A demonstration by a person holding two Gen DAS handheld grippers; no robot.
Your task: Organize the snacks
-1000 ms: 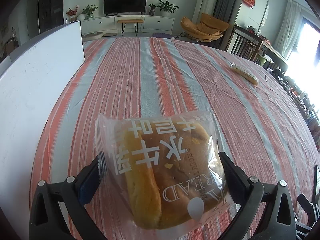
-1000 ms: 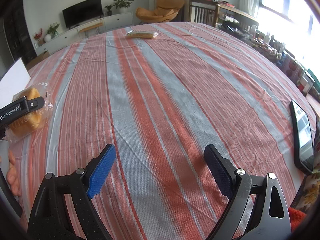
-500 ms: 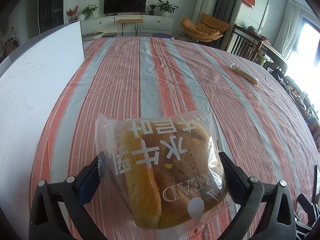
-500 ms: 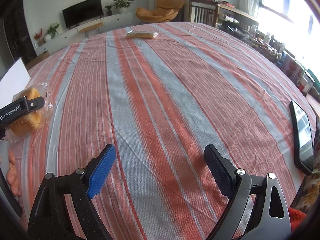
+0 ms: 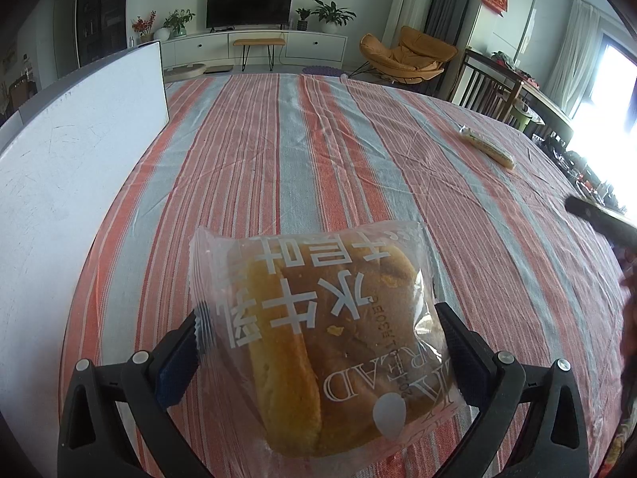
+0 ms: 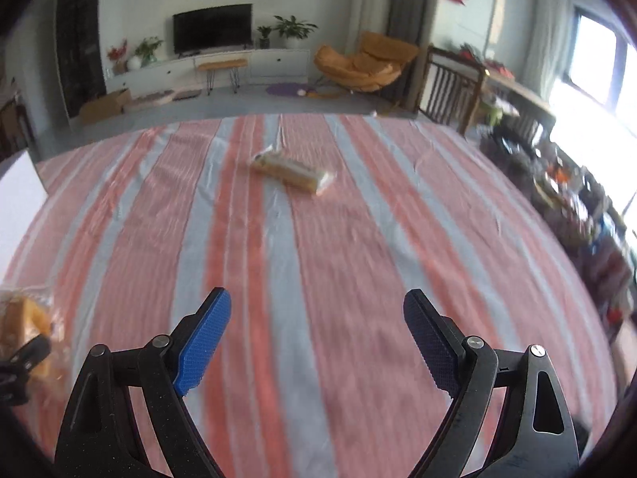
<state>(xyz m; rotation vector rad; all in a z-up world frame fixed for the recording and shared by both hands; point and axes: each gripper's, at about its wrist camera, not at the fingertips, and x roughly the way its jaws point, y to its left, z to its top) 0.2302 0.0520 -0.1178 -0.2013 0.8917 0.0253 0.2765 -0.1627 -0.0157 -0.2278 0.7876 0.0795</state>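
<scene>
Room: I see a living room behind the table, with a television [image 5: 250, 4] on a long white cabinet and an orange lounge chair [image 5: 406, 55] to its right.
Surface: a striped tablecloth [image 5: 318, 151] in red and grey covers the table; a white board [image 5: 75, 151] stands along its left edge.
Left claw: my left gripper [image 5: 318, 342] holds the bread packet [image 5: 322, 338], a golden loaf in clear wrap with white lettering, one pad pressed against each side. Nothing here differs from a second ago; packet and claw sit exactly as they did.
Right claw: my right gripper [image 6: 317, 330] is wide, with bare cloth between its blue pads.
Change on the right: this view has swung and risen since the last frame and is blurred by motion. The dark phone that lay at the table's right edge is out of sight.
Second snack: a long wrapped bar [image 6: 292, 171] lies on the cloth well ahead of the right claw, now near the middle of that view; in the left view it sits far right [image 5: 486, 147].
Bread from the right: its corner shows at the lower left edge [image 6: 24, 318].
</scene>
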